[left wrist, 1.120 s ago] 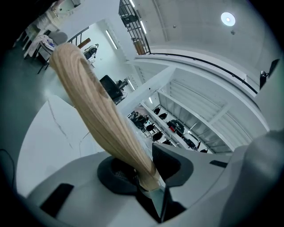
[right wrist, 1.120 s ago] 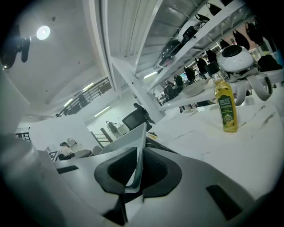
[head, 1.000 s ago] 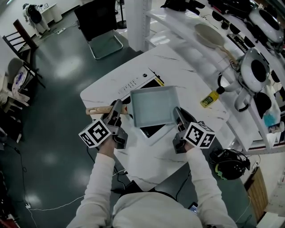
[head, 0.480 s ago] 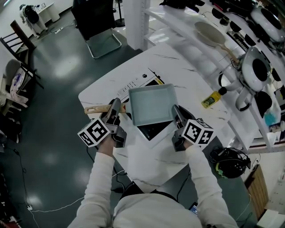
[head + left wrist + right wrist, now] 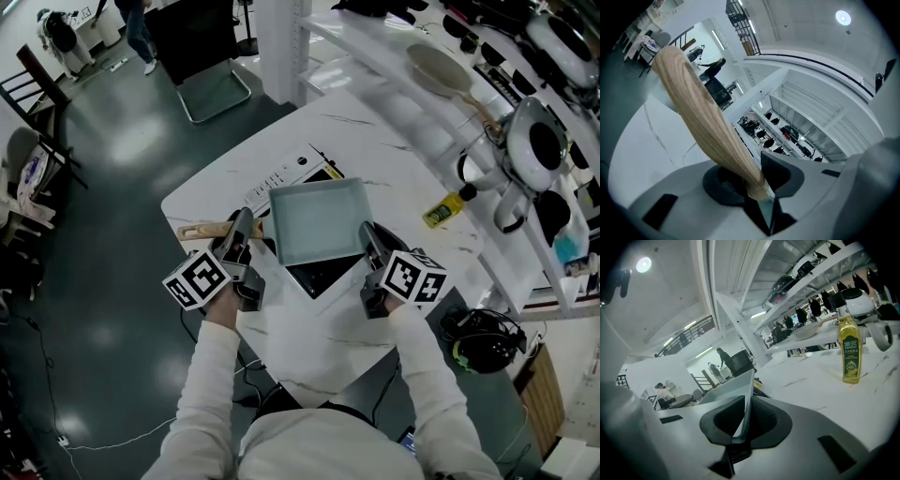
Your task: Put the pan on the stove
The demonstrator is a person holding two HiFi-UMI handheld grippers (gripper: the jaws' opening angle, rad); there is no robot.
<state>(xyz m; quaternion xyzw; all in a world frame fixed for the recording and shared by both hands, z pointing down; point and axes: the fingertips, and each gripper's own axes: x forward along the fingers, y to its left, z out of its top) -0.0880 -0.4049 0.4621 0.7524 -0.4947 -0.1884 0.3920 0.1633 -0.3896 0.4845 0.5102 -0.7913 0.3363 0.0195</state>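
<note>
Head view: square pale-grey pan [image 5: 319, 220] sits over the stove [image 5: 314, 274] in the middle of the white table [image 5: 394, 178]. Black glass shows past the pan's near edge; white control strip [image 5: 281, 178] shows past its far-left edge. Whether the pan's base touches the glass cannot be told from here.

Left gripper [image 5: 246, 227]: at the pan's left side, on the wooden handle [image 5: 202, 231], which runs out leftward over the table. In the left gripper view the handle [image 5: 703, 122] runs from upper left down into the left gripper [image 5: 757, 180], and its near stretch is pinched between the two dark fingers [image 5: 783, 173]. Jaws are partly closed, about handle-wide, with both pads against the wood (no gap visible on either side).

Right gripper [image 5: 367, 234]: at the pan's near-right corner. In the right gripper view the thin side wall of the pan [image 5: 736, 387] stands on edge between the fingers [image 5: 761, 420] of the right gripper [image 5: 743, 425]. Jaws are nearly together, clamped on the wall's rim; the inside of the pan lies to the left of the grip, the table to the right.

So the pan is held at two points: handle on the left, rim on the right, with its body between the grippers and ahead of both.

Yellow bottle [image 5: 443, 208] lies on the table to the right of the pan, well apart; it shows in the right gripper view too [image 5: 848, 352].
</note>
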